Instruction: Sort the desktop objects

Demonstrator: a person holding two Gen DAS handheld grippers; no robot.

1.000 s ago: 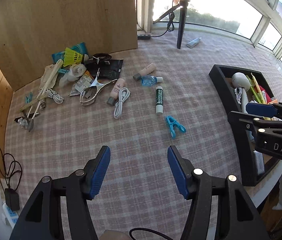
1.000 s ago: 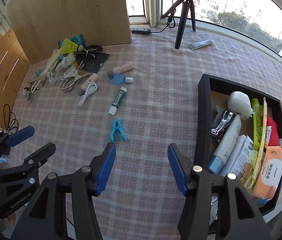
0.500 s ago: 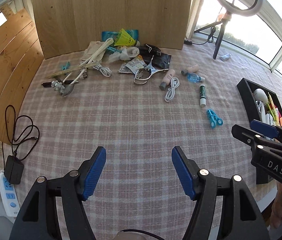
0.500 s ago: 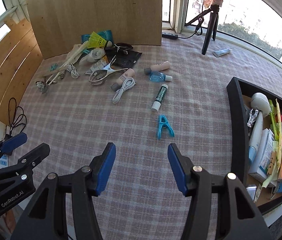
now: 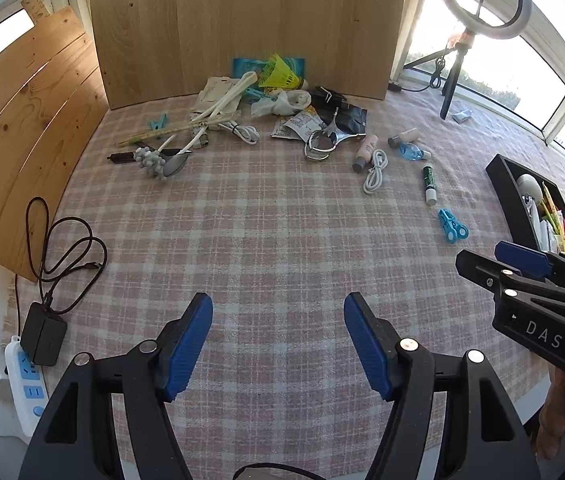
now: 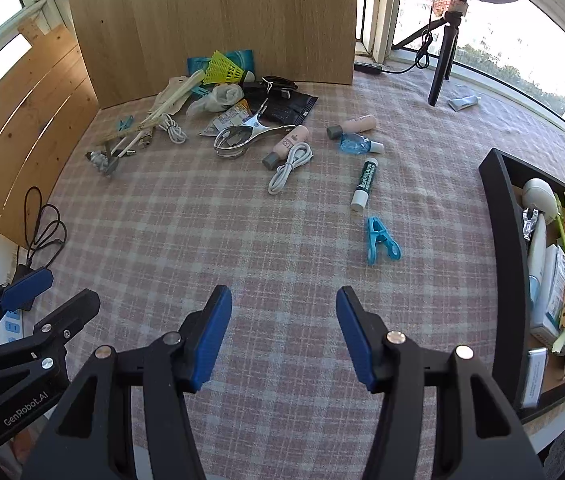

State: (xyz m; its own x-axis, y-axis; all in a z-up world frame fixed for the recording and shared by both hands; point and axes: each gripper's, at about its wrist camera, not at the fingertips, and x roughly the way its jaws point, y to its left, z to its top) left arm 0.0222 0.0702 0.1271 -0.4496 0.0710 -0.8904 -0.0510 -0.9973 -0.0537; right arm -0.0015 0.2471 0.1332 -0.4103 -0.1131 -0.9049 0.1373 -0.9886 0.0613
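Both grippers are drifting back from the black tray (image 6: 500, 240), left gripper (image 5: 278, 340) opening wider, right gripper (image 6: 284, 330) wide and empty, while the light, stiff blue clip (image 6: 380, 240), best pinched across its body, is lying mid-desk near the tray.

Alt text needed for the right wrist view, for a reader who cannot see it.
The open, empty right gripper hangs over a pink checked tablecloth, with a blue clothes peg just ahead. Small items are scattered beyond it, and a black tray packed with sorted things sits to the right.
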